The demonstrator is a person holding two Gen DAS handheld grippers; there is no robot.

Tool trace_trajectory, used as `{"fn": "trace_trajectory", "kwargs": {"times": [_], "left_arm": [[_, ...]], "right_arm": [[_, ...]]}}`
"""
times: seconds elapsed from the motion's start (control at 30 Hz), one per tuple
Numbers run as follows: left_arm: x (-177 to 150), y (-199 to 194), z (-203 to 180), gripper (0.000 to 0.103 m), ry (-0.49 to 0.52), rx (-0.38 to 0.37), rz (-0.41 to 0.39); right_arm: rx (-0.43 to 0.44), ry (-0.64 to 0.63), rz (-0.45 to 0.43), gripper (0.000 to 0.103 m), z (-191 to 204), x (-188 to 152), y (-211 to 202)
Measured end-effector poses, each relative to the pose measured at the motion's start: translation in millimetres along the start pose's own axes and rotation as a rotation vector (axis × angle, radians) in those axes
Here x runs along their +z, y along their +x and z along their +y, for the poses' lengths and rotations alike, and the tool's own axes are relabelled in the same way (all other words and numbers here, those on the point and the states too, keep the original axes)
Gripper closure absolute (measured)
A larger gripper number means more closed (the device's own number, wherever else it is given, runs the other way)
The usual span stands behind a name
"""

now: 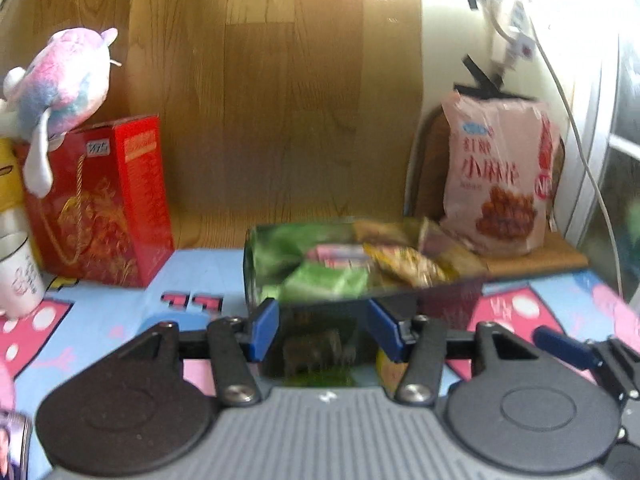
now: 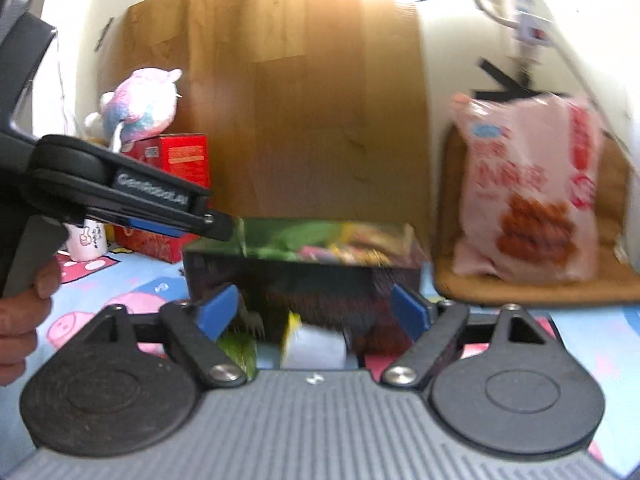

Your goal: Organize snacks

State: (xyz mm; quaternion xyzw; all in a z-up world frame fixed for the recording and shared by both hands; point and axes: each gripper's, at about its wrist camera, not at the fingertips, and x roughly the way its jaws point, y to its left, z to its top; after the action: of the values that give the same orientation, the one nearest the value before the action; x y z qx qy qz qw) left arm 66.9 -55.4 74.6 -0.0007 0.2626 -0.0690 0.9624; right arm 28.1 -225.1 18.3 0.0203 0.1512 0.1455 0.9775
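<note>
A dark open box [image 1: 320,332] with a green lining holds several small snack packets [image 1: 372,264] on the cartoon-print cloth; it also shows in the right wrist view [image 2: 316,280]. My left gripper [image 1: 324,328] is open, its blue pads on either side of the box's near wall. My right gripper [image 2: 316,312] is open too, close to the box's near side, with a small yellow and white packet [image 2: 312,344] lying between its fingers. The left gripper shows from the side in the right wrist view [image 2: 192,220], at the box's left rim. A large pink snack bag [image 1: 500,176] leans against the wall at right.
A red gift box [image 1: 100,200] with a pastel plush toy [image 1: 60,76] on top stands at left, a white cup [image 1: 18,276] beside it. The pink bag [image 2: 528,188] rests on a brown mat [image 2: 532,292]. A wooden panel [image 1: 260,100] and a cable [image 1: 580,148] stand behind.
</note>
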Motion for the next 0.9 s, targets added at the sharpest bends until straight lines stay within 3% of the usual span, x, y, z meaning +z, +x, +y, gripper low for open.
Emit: {"fn": "trace_trajectory", "kwargs": {"times": [0.13,0.5,0.9], "left_arm": [[-25.9,-12.9,-6.7,0.052,-0.018,0.008,0.045],[-78.1,-44.0,-14.7,0.052,-0.042,0.047,0.094],[-107.9,-61.5,-6.4,0.049,-0.060,0.105,0.097]], "right_arm": [[-0.059,0.057,0.034,0.008,-1.5,-16.2,-18.8],[-0.034,0.126,0.197,0.000,7.9,-44.0,-61.6],[-0.064,0.157,0.248,0.000,29.9,-65.3,-85.2]]}}
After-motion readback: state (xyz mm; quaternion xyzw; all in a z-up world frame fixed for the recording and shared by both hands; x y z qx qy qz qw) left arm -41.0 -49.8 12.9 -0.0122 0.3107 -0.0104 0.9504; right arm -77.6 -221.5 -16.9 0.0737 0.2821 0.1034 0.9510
